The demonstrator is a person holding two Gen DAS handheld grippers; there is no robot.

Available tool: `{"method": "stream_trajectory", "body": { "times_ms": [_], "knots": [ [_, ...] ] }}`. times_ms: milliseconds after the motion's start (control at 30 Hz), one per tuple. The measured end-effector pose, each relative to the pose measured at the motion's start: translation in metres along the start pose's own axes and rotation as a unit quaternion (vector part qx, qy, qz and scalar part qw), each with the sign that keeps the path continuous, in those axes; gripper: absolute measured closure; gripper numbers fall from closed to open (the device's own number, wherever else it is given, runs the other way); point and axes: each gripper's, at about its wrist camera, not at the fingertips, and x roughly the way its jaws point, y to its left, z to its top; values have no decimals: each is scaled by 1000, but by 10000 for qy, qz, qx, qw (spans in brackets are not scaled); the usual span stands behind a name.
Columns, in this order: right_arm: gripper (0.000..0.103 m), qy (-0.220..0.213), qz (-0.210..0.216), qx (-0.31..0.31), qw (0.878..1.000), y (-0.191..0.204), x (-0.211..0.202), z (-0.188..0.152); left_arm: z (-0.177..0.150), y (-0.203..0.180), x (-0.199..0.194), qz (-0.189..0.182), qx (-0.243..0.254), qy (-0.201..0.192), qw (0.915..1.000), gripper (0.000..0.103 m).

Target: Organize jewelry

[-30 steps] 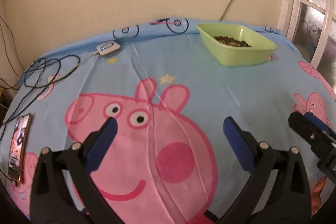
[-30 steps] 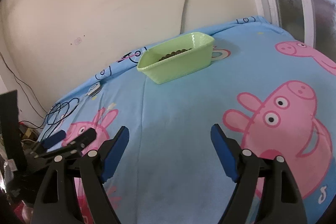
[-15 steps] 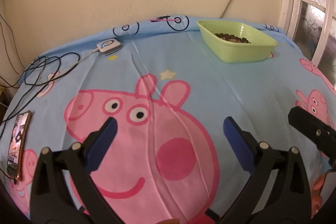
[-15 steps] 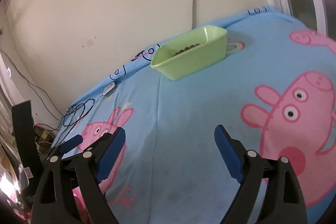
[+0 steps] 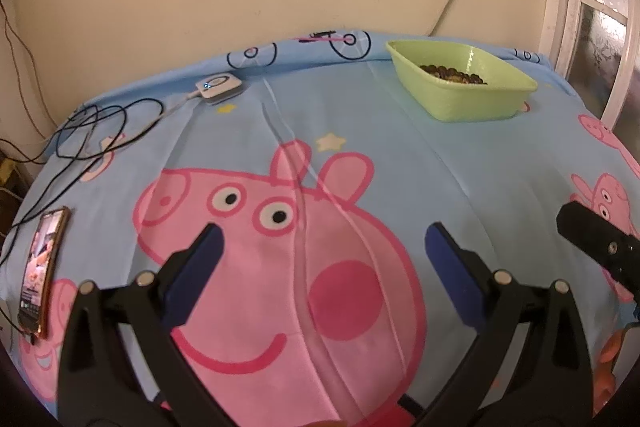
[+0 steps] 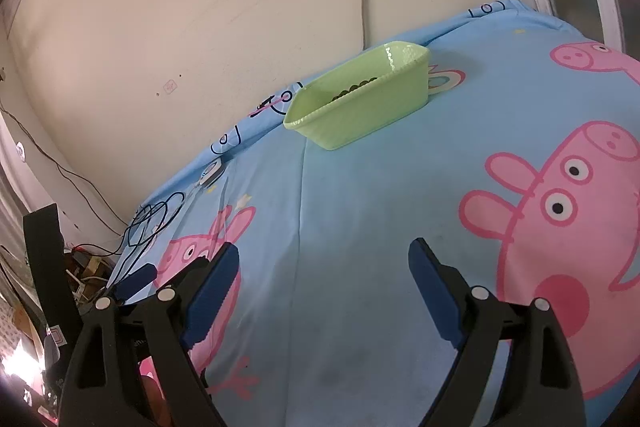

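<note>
**Both jaws empty, beads far off**

Your left gripper (image 5: 320, 247) gapes wide, empty. Your right gripper (image 6: 324, 267) has just been opening, nothing between its jaws. The beads (image 5: 452, 73) lie in the green tray (image 5: 472, 103) near the wall: probably light, loose, slippery; pinch one strand.

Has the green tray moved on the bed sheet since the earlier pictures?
No. The green tray lies at the same place on the sheet, near the bicycle print at the wall side; only the cameras shifted.
</note>
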Motion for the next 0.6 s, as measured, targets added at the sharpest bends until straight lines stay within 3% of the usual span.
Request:
{"method": "stream_trajectory", "body": {
  "times_ms": [600],
  "knots": [
    [40, 11, 38, 32, 10000, -1, 0, -1, -2, 5, 3, 77, -96, 190, 9997, 6]
  ]
}}
